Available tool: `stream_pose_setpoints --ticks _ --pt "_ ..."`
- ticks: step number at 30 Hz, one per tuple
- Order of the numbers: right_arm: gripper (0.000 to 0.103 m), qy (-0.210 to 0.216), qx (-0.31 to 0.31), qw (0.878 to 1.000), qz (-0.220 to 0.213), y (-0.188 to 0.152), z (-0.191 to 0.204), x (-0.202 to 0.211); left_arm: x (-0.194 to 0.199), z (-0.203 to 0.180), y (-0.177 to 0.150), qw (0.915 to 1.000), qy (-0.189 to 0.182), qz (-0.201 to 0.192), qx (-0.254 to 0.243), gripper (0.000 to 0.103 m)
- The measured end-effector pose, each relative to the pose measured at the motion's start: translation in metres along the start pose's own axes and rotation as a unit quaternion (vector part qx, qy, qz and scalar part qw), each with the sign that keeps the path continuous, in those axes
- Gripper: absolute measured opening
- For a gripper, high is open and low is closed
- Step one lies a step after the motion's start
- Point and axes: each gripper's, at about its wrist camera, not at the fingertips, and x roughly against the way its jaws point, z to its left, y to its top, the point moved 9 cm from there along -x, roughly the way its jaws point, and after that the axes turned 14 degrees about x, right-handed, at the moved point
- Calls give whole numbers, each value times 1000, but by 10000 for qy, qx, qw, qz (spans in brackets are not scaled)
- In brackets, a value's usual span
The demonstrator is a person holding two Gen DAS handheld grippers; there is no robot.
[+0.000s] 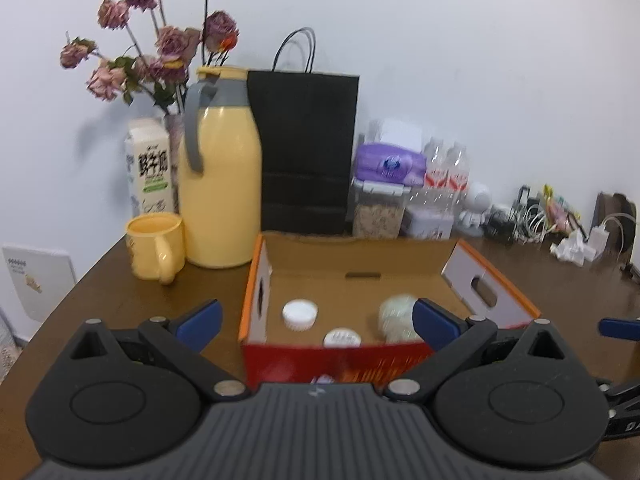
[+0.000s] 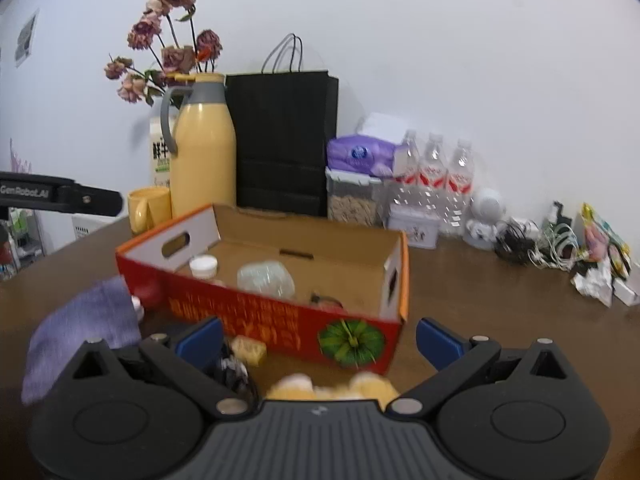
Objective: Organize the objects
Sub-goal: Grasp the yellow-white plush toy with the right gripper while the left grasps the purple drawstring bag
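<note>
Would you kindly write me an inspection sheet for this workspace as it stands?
Surface: brown wooden table, crowded along the wall.
Job's things: open red cardboard box holding a white-capped jar, a second white cap and a pale wrapped bundle; purple cloth, small yellow block and yellow plush item lie outside, in front of it.
Clutter: yellow thermos jug, yellow mug, milk carton, black paper bag, dried roses, water bottles.
Grippers: left tongs and right tongs both open, empty.
Cables: tangled chargers by the wall.
Surroundings: plain white wall.
</note>
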Motion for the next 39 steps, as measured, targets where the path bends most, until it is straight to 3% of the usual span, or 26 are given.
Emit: stream_pose_setpoints --ticks 10,28,32,37,39 --pt "103 21 -191 9989 418 -49 -2 18 12 27 -33 9986 298 434 80 103" --pt "103 248 -460 9917 1177 -91 -16 -28 24 38 -62 9961 395 763 194 103" --pt "89 390 -466 9924 1067 -90 -10 -30 22 37 -66 9955 431 826 179 103" --pt "51 335 -502 9937 943 -89 -10 -27 21 39 -68 9951 470 842 211 103" --pt "50 346 -536 9938 906 -89 -10 -26 21 39 -68 9950 478 848 206 103"
